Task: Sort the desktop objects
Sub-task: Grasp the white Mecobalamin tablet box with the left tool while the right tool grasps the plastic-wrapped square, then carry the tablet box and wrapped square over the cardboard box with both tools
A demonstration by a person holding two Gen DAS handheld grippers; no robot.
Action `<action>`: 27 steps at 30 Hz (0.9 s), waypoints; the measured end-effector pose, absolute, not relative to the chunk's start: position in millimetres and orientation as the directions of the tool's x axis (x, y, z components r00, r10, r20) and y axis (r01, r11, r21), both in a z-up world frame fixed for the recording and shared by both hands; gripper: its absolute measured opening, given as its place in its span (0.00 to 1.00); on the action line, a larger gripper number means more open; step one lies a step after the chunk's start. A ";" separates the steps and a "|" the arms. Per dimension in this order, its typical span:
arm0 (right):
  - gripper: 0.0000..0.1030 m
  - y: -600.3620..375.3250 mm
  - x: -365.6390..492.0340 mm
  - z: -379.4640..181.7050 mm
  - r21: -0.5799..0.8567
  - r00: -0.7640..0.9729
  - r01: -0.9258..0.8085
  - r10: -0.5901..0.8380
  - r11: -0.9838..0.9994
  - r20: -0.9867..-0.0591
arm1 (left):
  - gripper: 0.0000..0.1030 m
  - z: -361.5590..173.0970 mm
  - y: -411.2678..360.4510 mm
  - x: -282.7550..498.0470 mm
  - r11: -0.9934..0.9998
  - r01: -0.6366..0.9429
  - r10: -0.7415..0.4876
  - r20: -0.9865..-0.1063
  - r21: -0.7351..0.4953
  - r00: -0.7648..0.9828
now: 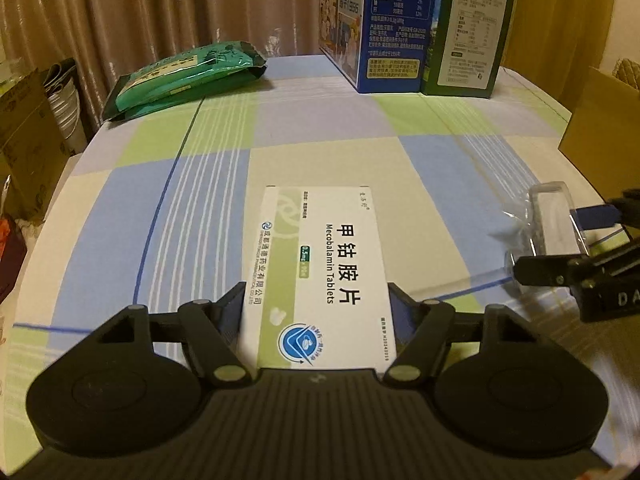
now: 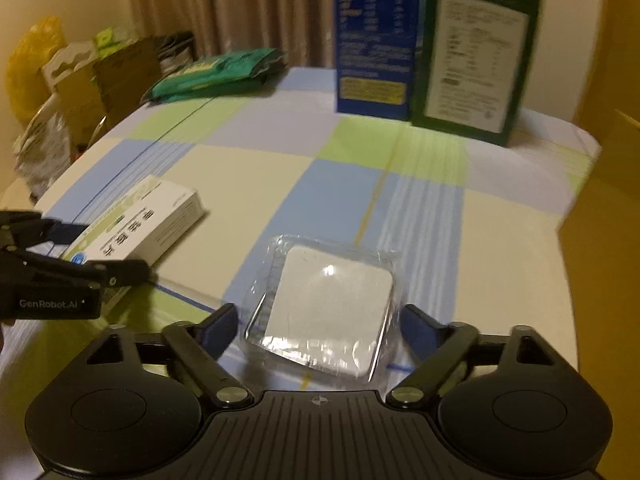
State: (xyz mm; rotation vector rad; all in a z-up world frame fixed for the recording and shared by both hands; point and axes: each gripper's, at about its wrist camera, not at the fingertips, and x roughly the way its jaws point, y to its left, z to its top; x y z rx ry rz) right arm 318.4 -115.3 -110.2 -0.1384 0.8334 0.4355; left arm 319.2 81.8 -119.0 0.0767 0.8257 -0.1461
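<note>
**Both tongs straddle their items, grasps not finished**

Left tongs sit low-centre in the left wrist view, straddling the near end of the white-and-green tablet box. Pads look right against the box's long sides; reads as clenched on it, box flat on the checked table. Box long axis runs from lower centre to frame centre, far end pointing at the tall cartons; printed face up.

Right tongs frame the plastic-wrapped white square at lower centre of the right wrist view. Gaps show both sides, so released, nothing gripped. Square is roughly equal-sided with no clear long axis, lies flat, corners rotated slightly against the jaw line, wrap loose around it. View is a bit blurred.

Green packets upper left; blue carton and green carton standing at top, well apart from both items.

Step, judged: pick-up phase, both items. Next: right jaws close squarely on the square's edges, not the slack wrap; left lifts the box level.
</note>
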 end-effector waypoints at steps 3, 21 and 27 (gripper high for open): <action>0.86 -113.9 306.0 -112.1 0.044 0.619 -0.398 0.304 0.916 -0.725 | 0.66 -117.3 78.2 313.8 0.988 0.154 -0.087 -0.733 0.025 0.675; 0.77 -102.7 296.8 -128.7 0.042 0.761 -0.185 0.171 0.982 -0.625 | 0.79 -123.8 88.5 321.3 0.988 0.150 -0.095 -0.700 0.017 0.708; 0.70 -101.6 291.9 -130.9 0.019 0.775 -0.198 0.169 0.980 -0.609 | 0.79 -124.5 85.3 327.0 0.986 0.159 -0.089 -0.693 0.038 0.715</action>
